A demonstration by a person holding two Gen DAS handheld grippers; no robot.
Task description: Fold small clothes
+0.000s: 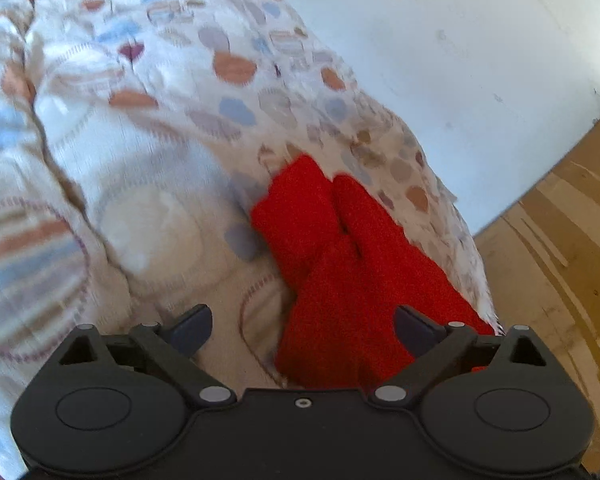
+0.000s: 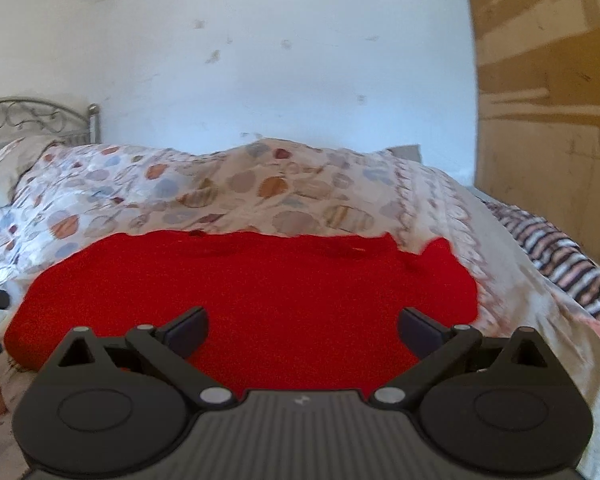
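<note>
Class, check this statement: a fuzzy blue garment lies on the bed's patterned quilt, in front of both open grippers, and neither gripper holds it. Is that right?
One detail is wrong: the fuzzy garment is red, not blue. Both wrist views show it lying on the patterned quilt, ahead of the open left gripper and open right gripper, held by neither.

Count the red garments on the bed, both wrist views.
1, as far as can be told. The red garment lies on the patterned duvet ahead of the open left gripper; it fills the right wrist view too. More could be out of frame.
</note>
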